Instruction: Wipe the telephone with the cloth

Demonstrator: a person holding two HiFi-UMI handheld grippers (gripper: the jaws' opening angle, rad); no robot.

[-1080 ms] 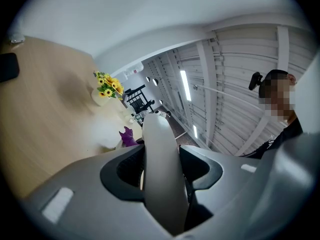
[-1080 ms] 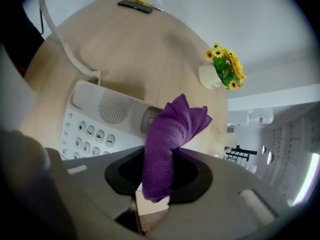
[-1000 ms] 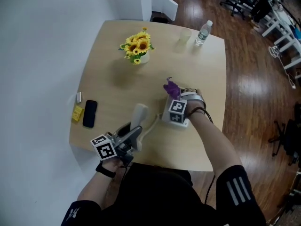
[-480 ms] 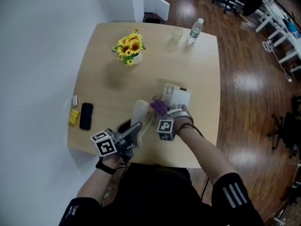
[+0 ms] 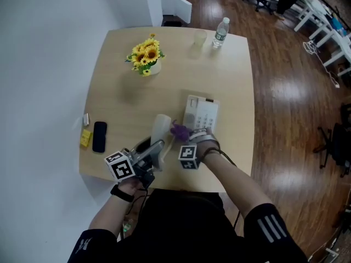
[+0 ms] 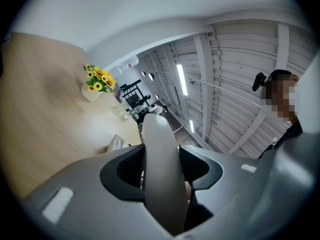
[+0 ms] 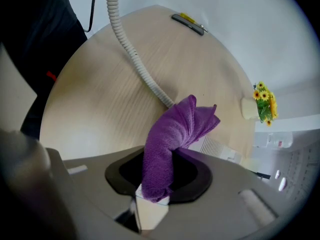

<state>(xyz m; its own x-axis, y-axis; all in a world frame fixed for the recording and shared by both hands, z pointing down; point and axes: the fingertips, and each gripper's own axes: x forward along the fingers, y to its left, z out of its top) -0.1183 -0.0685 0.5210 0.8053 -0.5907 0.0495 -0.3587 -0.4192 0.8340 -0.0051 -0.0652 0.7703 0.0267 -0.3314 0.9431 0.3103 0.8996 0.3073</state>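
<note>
The handset (image 5: pixel 159 131) sits between the jaws of the left gripper (image 5: pixel 156 149) and juts out ahead of it. Just to its right, the right gripper (image 5: pixel 189 141) has the cloth (image 5: pixel 180 130) between its jaws, and the cloth's free end reaches the near left corner of the telephone base (image 5: pixel 201 113), which lies on the table (image 5: pixel 115 92) just ahead. A flower pot (image 5: pixel 143 56) stands well ahead of the left gripper. A cup (image 5: pixel 200 37) and a bottle (image 5: pixel 220 31) stand far ahead of the right gripper at the table's far edge. A mobile phone (image 5: pixel 99 136) and a small box (image 5: pixel 86 137) lie left of the left gripper.
</note>
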